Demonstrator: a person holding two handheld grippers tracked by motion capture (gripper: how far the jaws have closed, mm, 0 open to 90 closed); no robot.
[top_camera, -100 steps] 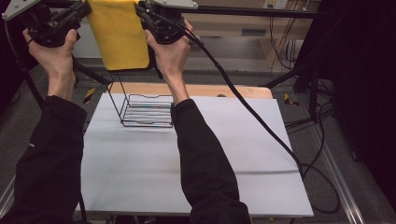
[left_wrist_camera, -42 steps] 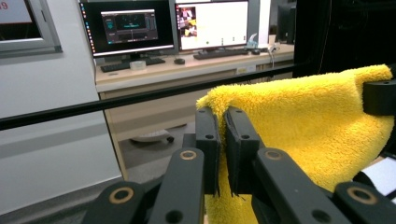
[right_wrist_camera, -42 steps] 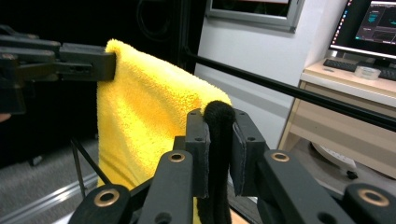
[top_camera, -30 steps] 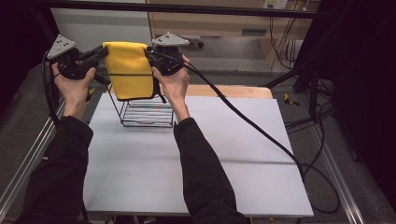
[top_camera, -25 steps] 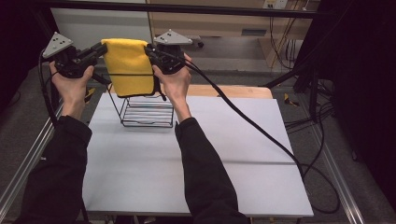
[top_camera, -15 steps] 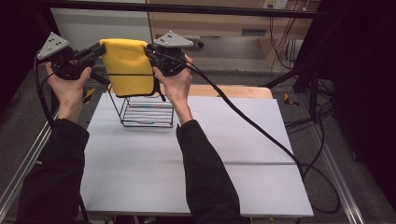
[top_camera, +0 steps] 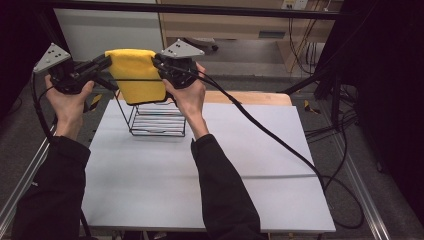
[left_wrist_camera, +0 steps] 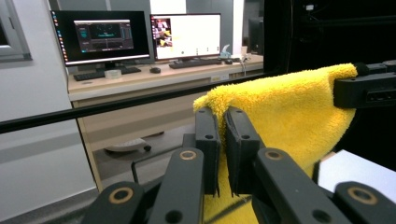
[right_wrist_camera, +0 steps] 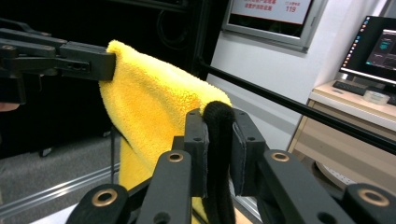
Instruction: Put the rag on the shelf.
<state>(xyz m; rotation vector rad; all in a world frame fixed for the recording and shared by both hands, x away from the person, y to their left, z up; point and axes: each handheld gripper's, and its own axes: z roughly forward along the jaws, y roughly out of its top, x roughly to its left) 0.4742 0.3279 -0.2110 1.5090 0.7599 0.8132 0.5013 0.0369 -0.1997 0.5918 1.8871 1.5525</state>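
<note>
A yellow towel (top_camera: 137,75) hangs stretched between my two grippers, above a black wire rack (top_camera: 157,117) on the white table (top_camera: 210,175). My left gripper (top_camera: 107,61) is shut on the towel's left top corner; in the left gripper view its jaws (left_wrist_camera: 223,126) pinch the yellow pile (left_wrist_camera: 289,112). My right gripper (top_camera: 156,62) is shut on the right top corner; in the right gripper view its jaws (right_wrist_camera: 218,121) clamp a dark edge of the towel (right_wrist_camera: 154,107). The towel's lower edge hangs just over the rack's top.
A black cable (top_camera: 280,145) trails from the right gripper across the table to the right edge. A wooden board (top_camera: 250,97) lies along the table's far side. A black frame bar (top_camera: 225,10) runs overhead behind the towel. Monitors (left_wrist_camera: 144,35) stand on a desk beyond.
Since the earliest frame both grippers have come down with the towel toward the rack. Over the last second the left gripper has drifted left, spreading the towel a little wider.
</note>
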